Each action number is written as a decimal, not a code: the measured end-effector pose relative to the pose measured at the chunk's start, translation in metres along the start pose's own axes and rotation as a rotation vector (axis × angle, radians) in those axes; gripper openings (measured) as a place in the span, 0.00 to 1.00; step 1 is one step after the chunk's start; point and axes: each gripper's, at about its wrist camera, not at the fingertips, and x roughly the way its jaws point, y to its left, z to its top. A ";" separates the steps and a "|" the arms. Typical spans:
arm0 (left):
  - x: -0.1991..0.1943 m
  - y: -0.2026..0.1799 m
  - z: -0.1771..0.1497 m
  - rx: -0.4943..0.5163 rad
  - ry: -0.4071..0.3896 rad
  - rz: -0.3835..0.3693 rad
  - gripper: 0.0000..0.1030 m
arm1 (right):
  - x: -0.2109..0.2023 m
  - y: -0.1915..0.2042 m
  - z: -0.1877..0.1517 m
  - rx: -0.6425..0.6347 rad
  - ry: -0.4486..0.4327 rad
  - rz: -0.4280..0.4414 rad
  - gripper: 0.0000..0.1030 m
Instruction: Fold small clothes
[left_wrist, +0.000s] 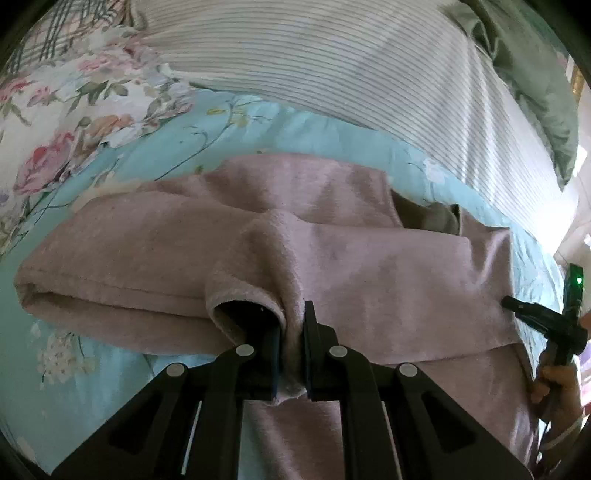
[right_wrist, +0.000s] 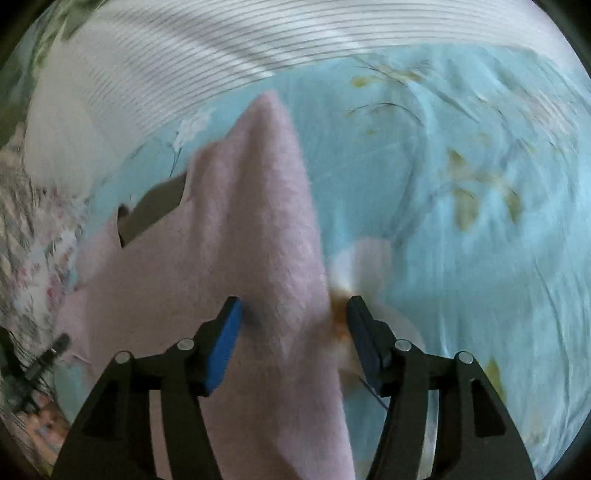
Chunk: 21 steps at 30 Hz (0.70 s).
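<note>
Left wrist view: left tool seen pressed together on a bunched fold of the pink garment. Garment stretched crosswise on the blue floral bedsheet, directly ahead of the tool, long axis running left to right. Right tool glimpsed at the garment's right-hand edge, gripped by a hand. Beyond the cloth, a striped pillow and a green cushion, both clear of the garment.

Right wrist view (blurred): right tool caught with jaws spread, straddling a raised ridge of the same garment, with a gap showing beside the right pad. Ridge pointed straight away from the tool, bare bedsheet to its right. Judged nearer the right-hand edge, and so placed to take that side of the fold; nothing seen blocking the way.
</note>
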 end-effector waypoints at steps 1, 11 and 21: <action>-0.001 -0.003 0.001 0.003 0.000 -0.012 0.08 | -0.003 -0.003 0.002 0.011 0.000 0.003 0.09; 0.005 -0.031 -0.002 0.046 0.028 -0.112 0.08 | -0.042 -0.028 -0.007 0.005 -0.064 -0.097 0.09; 0.002 -0.023 -0.001 0.058 0.030 -0.083 0.09 | -0.012 0.027 -0.032 -0.289 0.021 -0.377 0.23</action>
